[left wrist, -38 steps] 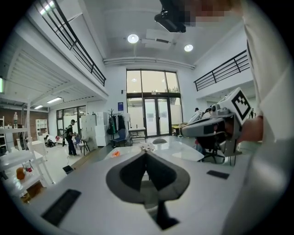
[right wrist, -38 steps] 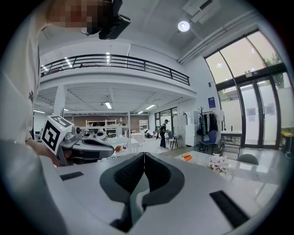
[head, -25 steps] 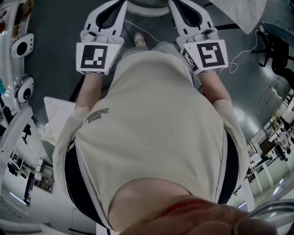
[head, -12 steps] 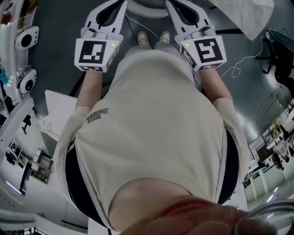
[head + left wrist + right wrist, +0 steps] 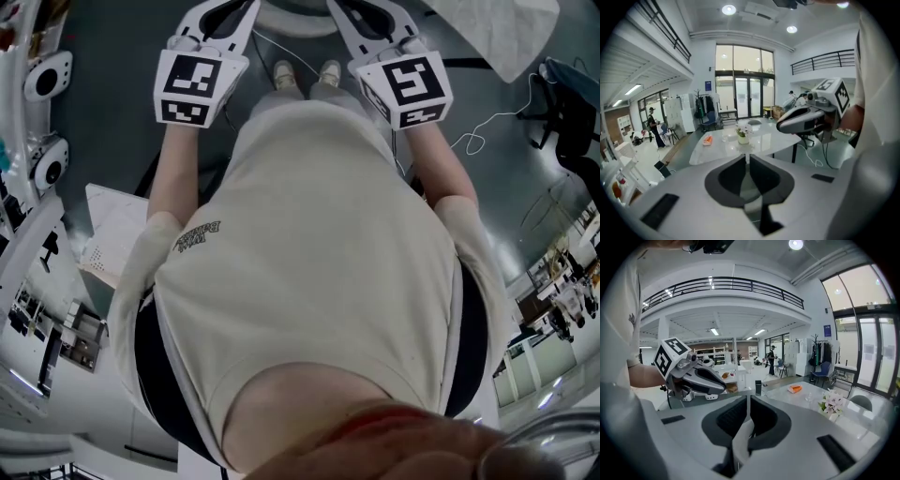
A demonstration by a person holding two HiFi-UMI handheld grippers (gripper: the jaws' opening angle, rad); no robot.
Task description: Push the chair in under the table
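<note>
Three cameras, all worn or carried by one person. The head view looks almost straight down from very near: the person's shirt (image 5: 319, 281) fills most of it, with the shoes (image 5: 284, 77) and dark floor (image 5: 103, 112) at the top, flanked by the left tongs (image 5: 222, 17) and the right tongs (image 5: 364, 17).

The left gripper view rides on the left tongs and looks along their jaws, slightly downward, across a white bench (image 5: 715, 149) towards glass doors (image 5: 740, 89). The right tongs cross its right side.

The right gripper view rides likewise, facing a balcony railing (image 5: 722, 284), with the left tongs at its left. Both gripper views share the bench and its flower vase (image 5: 743, 133).
</note>
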